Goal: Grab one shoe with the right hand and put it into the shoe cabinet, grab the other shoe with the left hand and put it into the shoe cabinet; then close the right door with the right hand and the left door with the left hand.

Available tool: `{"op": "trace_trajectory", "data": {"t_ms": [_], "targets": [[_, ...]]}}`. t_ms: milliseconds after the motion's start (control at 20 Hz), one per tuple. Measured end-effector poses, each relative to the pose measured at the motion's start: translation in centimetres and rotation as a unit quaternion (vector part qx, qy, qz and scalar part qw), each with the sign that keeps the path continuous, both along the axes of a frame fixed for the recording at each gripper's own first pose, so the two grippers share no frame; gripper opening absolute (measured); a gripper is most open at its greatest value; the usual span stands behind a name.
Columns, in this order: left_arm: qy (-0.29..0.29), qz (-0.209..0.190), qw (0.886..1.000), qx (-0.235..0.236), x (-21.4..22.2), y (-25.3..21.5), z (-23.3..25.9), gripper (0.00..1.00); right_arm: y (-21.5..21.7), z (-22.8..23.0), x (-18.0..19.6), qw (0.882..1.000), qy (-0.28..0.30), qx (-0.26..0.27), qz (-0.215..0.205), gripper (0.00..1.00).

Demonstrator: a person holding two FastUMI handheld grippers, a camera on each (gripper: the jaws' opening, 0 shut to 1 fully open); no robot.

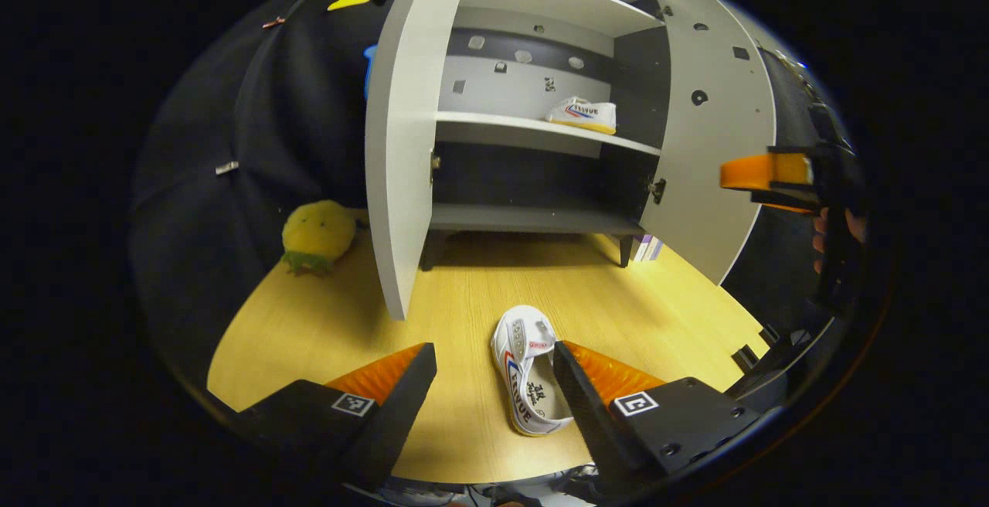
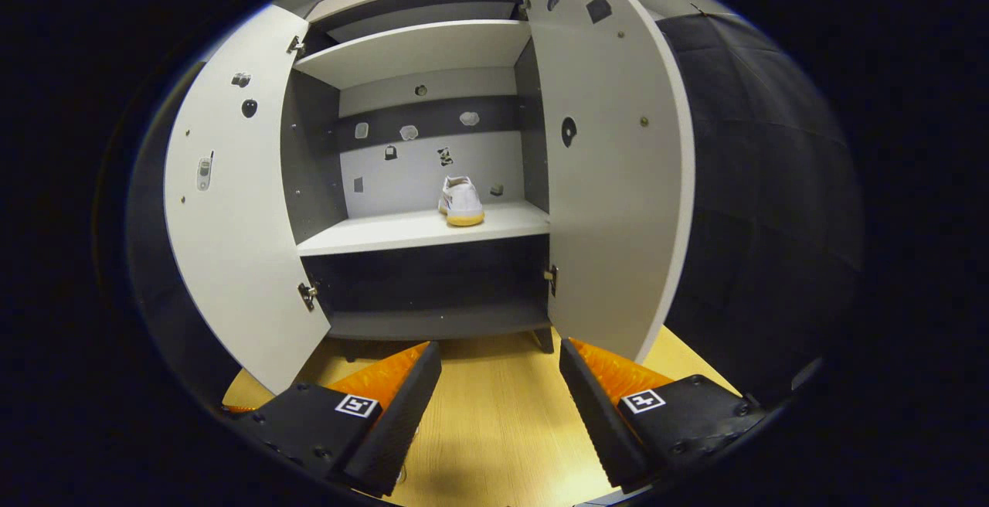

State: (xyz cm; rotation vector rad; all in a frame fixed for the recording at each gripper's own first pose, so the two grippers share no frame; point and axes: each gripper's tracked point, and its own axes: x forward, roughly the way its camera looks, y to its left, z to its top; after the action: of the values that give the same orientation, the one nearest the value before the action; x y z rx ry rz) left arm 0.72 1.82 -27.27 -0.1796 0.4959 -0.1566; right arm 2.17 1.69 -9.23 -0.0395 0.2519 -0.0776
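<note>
One shoe (image 2: 462, 202) already sits on the shoe cabinet (image 1: 541, 128) middle shelf, so you still have the second shoe (image 1: 529, 372) on the table before it, both doors open, left gripper (image 1: 494, 383) and right gripper (image 2: 501, 383) jaws apart, empty.

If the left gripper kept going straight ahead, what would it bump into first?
Probably the white shoe lying on the wooden table. It sits just ahead of the open left gripper, close by one finger. Depth is hard to judge, so it might slip past toward the shoe cabinet.

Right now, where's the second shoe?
In the left gripper view, the shoe lies on the table before the open cabinet, between the left gripper fingers.
</note>
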Motion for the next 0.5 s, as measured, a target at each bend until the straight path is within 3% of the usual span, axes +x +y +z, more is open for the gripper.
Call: {"op": "trace_trajectory", "data": {"t_ms": [250,500], "targets": [[0.055,-0.016,0.998,0.003,2.1,-1.4,-5.5,0.96,-2.6,-2.6,-3.9,0.999,0.035,0.009,-0.021,0.98],[0.085,-0.042,0.995,0.023,4.4,-3.1,-9.1,0.95,-3.1,-4.2,-5.3,0.998,0.066,-0.009,0.0,0.98]]}}
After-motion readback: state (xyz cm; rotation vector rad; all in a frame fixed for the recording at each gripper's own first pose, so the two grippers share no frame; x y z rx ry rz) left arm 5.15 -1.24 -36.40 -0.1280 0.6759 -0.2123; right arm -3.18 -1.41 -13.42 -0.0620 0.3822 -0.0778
